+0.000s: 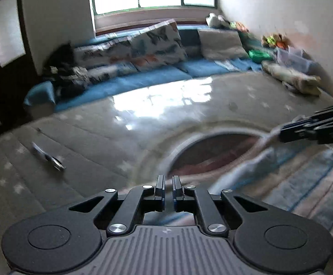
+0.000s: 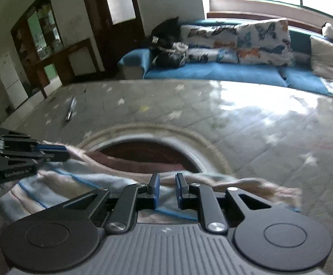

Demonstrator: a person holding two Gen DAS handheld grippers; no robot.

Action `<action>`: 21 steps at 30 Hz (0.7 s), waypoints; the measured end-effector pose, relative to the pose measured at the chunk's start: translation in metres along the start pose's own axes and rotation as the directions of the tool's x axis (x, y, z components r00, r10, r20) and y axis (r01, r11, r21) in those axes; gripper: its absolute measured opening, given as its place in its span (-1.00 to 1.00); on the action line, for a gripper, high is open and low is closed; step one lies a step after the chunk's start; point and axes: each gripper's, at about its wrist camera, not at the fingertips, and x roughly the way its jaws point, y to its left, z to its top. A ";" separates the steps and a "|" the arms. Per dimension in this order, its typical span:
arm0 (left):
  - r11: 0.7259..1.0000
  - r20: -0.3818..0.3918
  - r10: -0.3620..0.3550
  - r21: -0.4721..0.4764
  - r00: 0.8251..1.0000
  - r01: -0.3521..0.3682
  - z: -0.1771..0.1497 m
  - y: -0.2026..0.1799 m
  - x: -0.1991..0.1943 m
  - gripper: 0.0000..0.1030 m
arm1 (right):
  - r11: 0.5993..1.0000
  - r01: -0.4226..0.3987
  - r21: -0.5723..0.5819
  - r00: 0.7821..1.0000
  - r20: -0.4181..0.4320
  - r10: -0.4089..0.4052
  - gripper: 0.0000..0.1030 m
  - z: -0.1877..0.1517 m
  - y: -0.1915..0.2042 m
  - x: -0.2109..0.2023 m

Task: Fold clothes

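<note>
Your left gripper [image 1: 168,184] sits low in the middle of its own view, jaws nearly together; the right wrist view shows it at mid-left pinching the edge of the striped garment [image 2: 52,183]. That pale blue and pink cloth lies on the grey star-print mat [image 1: 74,137], lower right in the left view, draped over a round hole. It looks light, soft and floppy, so I'd grab it at hems or corners, not mid-panel. Your right gripper [image 2: 167,184] has its jaws slightly apart over the cloth, and I don't see them clamping anything. Only the right view shows the wooden cabinet [image 2: 42,41], upper left.
</note>
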 end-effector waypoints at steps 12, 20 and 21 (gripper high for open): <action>0.999 -0.069 0.022 -0.039 0.997 -0.025 0.001 0.016 0.023 -0.79 | 0.999 0.023 -0.032 1.000 -0.017 -0.023 -0.69 -0.001 0.013 0.023; 1.000 -0.093 0.021 -0.019 0.995 -0.023 0.001 0.011 0.027 -0.77 | 0.987 -0.064 -0.146 0.996 -0.072 0.054 -0.69 -0.001 0.061 0.045; 1.000 -0.096 0.024 -0.015 0.995 -0.026 0.001 0.011 0.026 -0.76 | 0.986 -0.063 -0.152 0.995 -0.088 0.050 -0.66 -0.002 0.064 0.048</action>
